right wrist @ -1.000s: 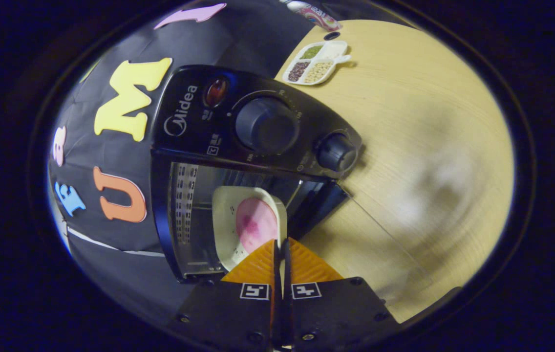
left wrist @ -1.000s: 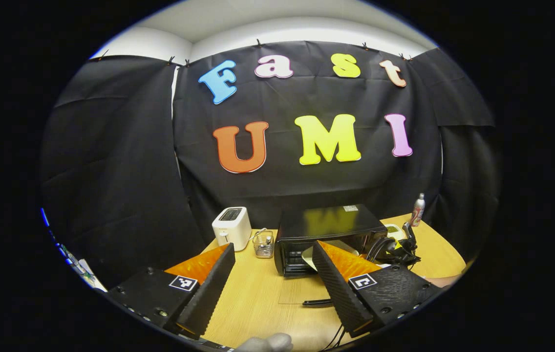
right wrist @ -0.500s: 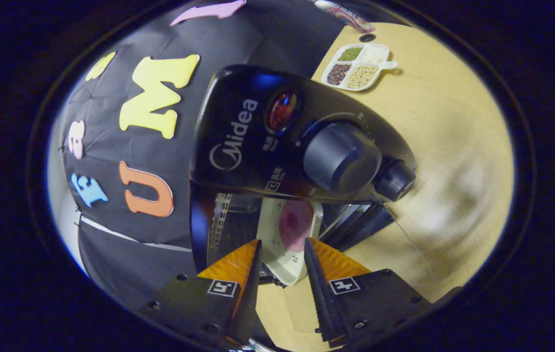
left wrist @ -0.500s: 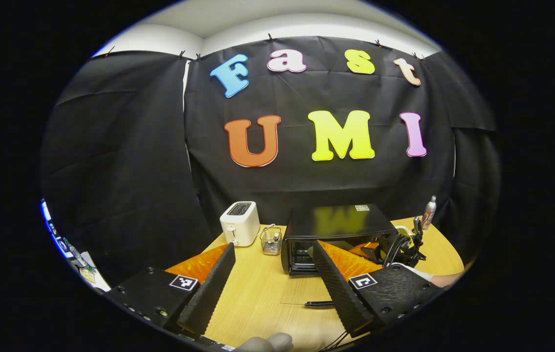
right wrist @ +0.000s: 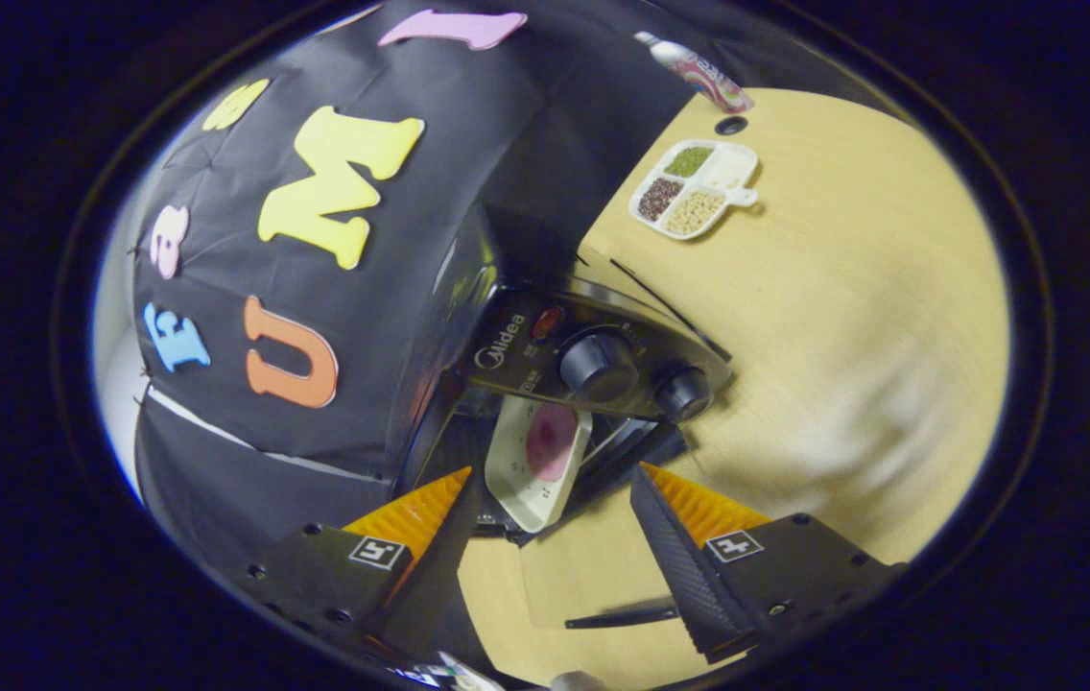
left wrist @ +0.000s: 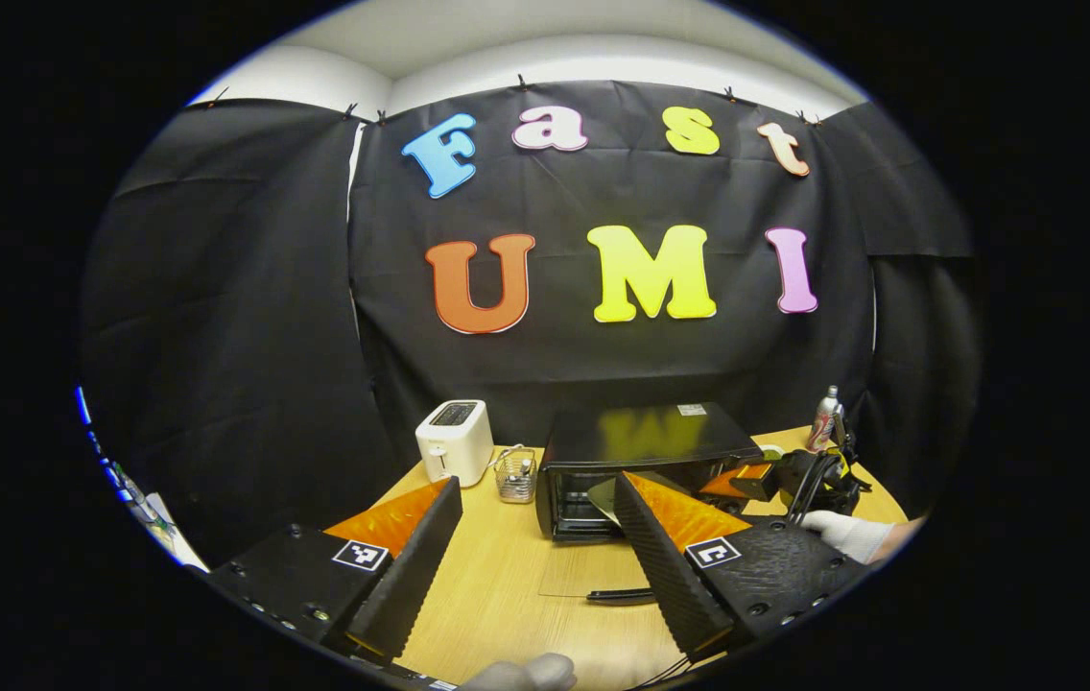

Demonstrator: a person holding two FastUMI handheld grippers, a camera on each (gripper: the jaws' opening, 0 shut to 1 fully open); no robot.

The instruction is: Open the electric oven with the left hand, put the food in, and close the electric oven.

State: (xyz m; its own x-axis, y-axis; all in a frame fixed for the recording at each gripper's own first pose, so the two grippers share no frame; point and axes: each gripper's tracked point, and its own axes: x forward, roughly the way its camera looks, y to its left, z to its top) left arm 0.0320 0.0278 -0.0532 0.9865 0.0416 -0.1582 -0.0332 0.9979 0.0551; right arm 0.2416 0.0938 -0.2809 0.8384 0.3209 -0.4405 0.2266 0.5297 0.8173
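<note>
pink food (right wrist: pixel 551 440) on tray (right wrist: pixel 518 485), inside open oven (right wrist: pixel 593 360)

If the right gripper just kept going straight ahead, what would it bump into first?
Most likely the white plate with pink food sticking out of the open oven; the open right gripper points straight at it, though depth is hard to judge.

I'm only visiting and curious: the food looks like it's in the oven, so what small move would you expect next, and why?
Probably the left hand-held gripper reaches for the door handle. The plate of food sits in the oven, the right hand-held gripper is open and off it, and the glass door lies flat.
</note>
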